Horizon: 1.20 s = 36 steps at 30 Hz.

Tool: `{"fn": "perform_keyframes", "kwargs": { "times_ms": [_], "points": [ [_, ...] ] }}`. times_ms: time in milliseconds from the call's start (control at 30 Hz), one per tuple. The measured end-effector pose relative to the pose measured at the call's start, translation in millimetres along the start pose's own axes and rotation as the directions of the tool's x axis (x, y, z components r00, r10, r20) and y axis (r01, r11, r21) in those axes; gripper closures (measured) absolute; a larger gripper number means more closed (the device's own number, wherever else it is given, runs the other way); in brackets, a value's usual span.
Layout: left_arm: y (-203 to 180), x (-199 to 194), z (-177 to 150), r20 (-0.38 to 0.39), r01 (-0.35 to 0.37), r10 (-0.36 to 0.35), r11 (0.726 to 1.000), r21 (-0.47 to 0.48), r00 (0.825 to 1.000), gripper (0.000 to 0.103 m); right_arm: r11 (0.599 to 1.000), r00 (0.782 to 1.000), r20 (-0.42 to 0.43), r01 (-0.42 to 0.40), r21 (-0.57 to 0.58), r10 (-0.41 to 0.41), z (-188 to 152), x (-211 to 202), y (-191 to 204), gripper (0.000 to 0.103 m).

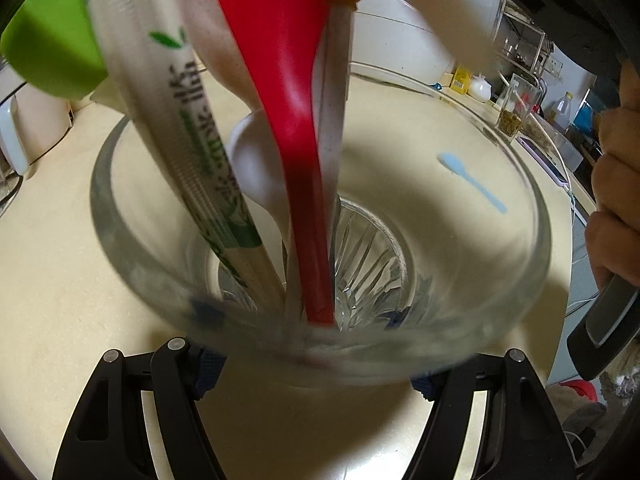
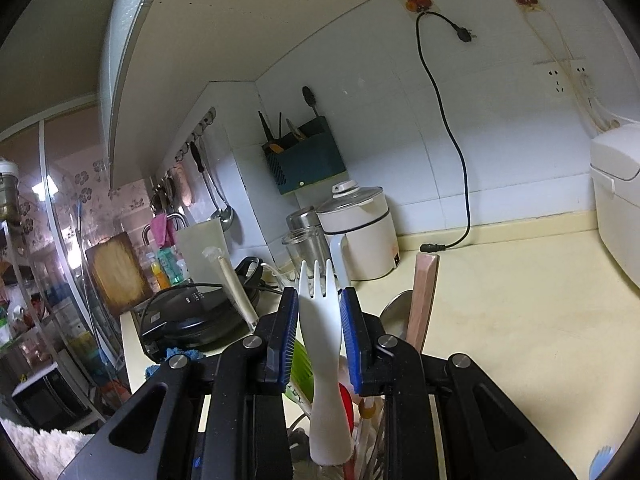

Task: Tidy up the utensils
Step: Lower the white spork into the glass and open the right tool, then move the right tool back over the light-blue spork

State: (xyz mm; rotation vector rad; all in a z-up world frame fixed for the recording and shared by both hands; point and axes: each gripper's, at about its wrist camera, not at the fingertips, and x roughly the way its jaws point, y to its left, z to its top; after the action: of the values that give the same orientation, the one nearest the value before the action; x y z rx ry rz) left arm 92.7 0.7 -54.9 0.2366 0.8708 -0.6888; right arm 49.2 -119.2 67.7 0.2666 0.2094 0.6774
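My left gripper (image 1: 316, 376) is shut on a clear glass cup (image 1: 500, 264), with its blue pads against the cup's sides. In the cup stand a red spoon (image 1: 288, 92), a white spoon (image 1: 252, 160) and paper-wrapped chopsticks (image 1: 188, 128), all leaning to the left. My right gripper (image 2: 320, 300) is shut on a white plastic fork (image 2: 326, 420), held by its head with the tines up. The fork's handle points down among the utensils in the cup. A light blue spoon (image 1: 472, 182) lies on the cream counter (image 1: 60, 280) beyond the cup.
A white rice cooker (image 2: 616, 200) stands at the right. A white electric pot (image 2: 360, 232), glass jars and a black griddle (image 2: 192, 316) line the back left. A black power cord (image 2: 452, 140) hangs down the tiled wall. A person's hand (image 1: 616, 184) holds the right gripper.
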Motion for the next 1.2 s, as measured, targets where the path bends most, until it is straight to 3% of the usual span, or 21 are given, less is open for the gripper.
{"fn": "perform_keyframes", "kwargs": {
  "times_ms": [400,700,833,967,1200],
  "points": [
    [-5,2,3,-0.001,-0.004,0.004,1.0,0.004,1.0,0.027,0.995,0.995,-0.052,0.077,-0.065,-0.08,3,-14,10,0.076],
    [-7,3,2,-0.003,-0.01,0.01,1.0,0.008,1.0,0.027,0.992,0.992,-0.013,0.129,-0.014,-0.129,10,-61,-3,0.076],
    [-9,6,3,-0.004,-0.011,0.012,1.0,0.009,1.0,0.027,0.979,0.982,-0.035,0.189,0.075,-0.187,5,-96,-25,0.076],
    [-6,6,2,-0.002,-0.005,0.005,1.0,0.005,1.0,0.027,0.937,0.956,-0.107,0.288,0.197,-0.272,-10,-130,-58,0.076],
    [-1,2,0,0.001,0.001,-0.001,1.0,-0.002,1.0,0.027,0.83,0.885,-0.188,0.465,0.307,-0.426,-53,-192,-107,0.076]
  ]
}}
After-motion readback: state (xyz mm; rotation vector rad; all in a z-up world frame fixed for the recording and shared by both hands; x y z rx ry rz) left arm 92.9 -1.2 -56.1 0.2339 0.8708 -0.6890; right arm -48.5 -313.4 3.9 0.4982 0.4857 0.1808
